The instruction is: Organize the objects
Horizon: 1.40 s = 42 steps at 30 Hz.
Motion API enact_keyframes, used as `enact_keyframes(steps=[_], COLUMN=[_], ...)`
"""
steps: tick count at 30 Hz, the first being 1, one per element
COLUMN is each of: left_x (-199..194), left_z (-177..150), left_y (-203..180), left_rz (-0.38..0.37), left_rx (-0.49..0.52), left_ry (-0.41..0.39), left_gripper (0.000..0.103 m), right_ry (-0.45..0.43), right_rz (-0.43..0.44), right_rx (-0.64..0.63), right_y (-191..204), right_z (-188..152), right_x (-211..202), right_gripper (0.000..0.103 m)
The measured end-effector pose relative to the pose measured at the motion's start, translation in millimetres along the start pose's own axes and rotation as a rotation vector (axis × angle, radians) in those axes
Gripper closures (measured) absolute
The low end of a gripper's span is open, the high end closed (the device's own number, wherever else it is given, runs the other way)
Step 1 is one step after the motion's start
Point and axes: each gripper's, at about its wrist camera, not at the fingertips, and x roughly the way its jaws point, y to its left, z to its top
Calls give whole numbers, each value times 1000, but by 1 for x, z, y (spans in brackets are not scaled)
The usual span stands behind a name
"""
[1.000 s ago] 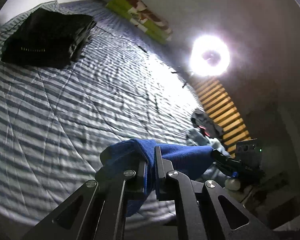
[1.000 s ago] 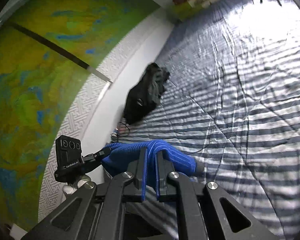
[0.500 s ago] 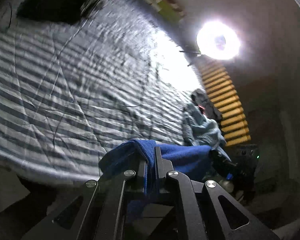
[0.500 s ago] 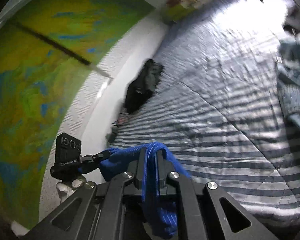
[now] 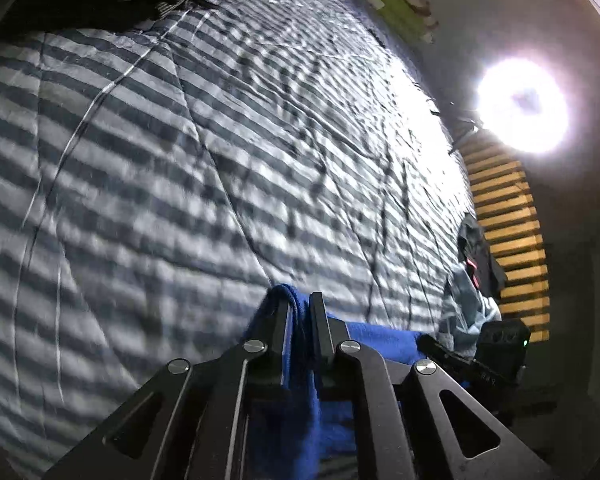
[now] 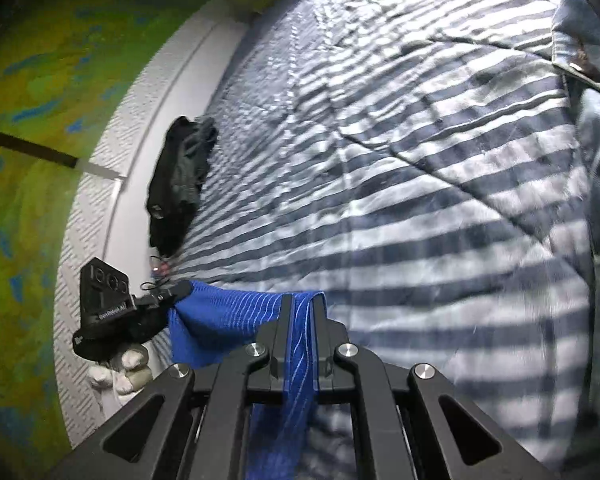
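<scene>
Blue cloth: held up over the near edge of the striped bed cover, stretched between the two tools, one end hanging down from each.
Left gripper: narrowed tight, a fold of the blue fabric is pinched between its fingers.
Right gripper: likewise pinched down on the cloth's other end, where thin pale stripes are seen.
Done so far: the cloth is picked up; a dark folded garment is already laid at the far side of the bed by the wall.
Left to do: by the look of it, folding or laying down the cloth; a pale blue heap at the bed's other edge is judged untouched.
Left view only: ring light, wooden slats.
Right view only: green-yellow wall, the cloth's ribbing.
</scene>
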Motion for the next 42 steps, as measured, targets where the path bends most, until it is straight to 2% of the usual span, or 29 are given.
enact_keyframes(steps=[3, 6, 10, 12, 15, 16, 19, 20, 21, 22, 23, 24, 25, 27, 28, 30, 32, 34, 36, 37, 39, 40, 42], left_x=[-7, -26, -55, -59, -48, -43, -25, -18, -10, -2, 0, -3, -11, -27, -37, -48, -52, -47, -38, -28, -17, -15, -27], left_z=[12, 11, -7, -18, -35, -38, -35, -33, -28, -25, -21, -18, -19, -22, -24, -29, -37, -46, -54, -60, -63, -63, -62], left_y=[9, 12, -10, -24, -43, -48, -44, -43, -35, -25, -16, -5, -3, -13, -22, -34, -47, -56, -58, -56, -39, -29, -12], left_rz=[41, 22, -5, -21, -57, -41, -24, 20, 108, 147, 134, 85, 73, 112, 104, 34, 3, -43, -17, 52, 175, 181, 117], left_rx=[-16, -16, 81, 127, 196, 225, 225, 235, 239, 211, 169, 107, 94, 152, 184, 221, 276, 309, 351, 392, 399, 376, 290], left_ry=[-40, -71, -110, -97, -36, -25, 20, 19, 12, 21, 38, 40, 23, -26, -40, -28, -7, 52, 95, 112, 135, 146, 128], left_gripper=[88, 88, 88, 88, 88, 88, 88, 87, 88, 88, 88, 89, 88, 88, 88, 88, 88, 88, 88, 88, 88, 91, 92], right_ry=[12, 28, -11, -59, -93, -95, -40, -20, 8, 43, 87, 114, 112, 110, 97, 63, 27, 7, 7, 14, 49, 57, 56], right_rz=[-13, -23, -77, -110, -109, -105, -77, -84, -114, -155, -200, -226, -219, -198, -179, -160, -159, -141, -129, -128, -169, -199, -177], right_rx=[9, -2, -66, -120, -193, -223, -297, -319, -351, -382, -398, -397, -396, -399, -396, -409, -414, -378, -329, -312, -288, -290, -282], right_y=[-5, -2, 11, 23, 46, 53, 74, 75, 77, 74, 70, 65, 62, 66, 68, 75, 81, 80, 73, 70, 57, 49, 43], right_z=[2, 1, -5, -13, -29, -34, -50, -55, -61, -67, -73, -76, -78, -76, -73, -66, -53, -39, -24, -20, -15, -14, -17], right_x=[5, 2, -22, -37, -50, -52, -36, -31, -21, -11, 1, 7, 6, -8, -15, -28, -33, -30, -19, -11, 11, 17, 15], right_gripper=[97, 95, 92, 92, 92, 92, 92, 92, 92, 92, 92, 92, 92, 92, 92, 90, 89, 88, 87, 87, 87, 88, 89])
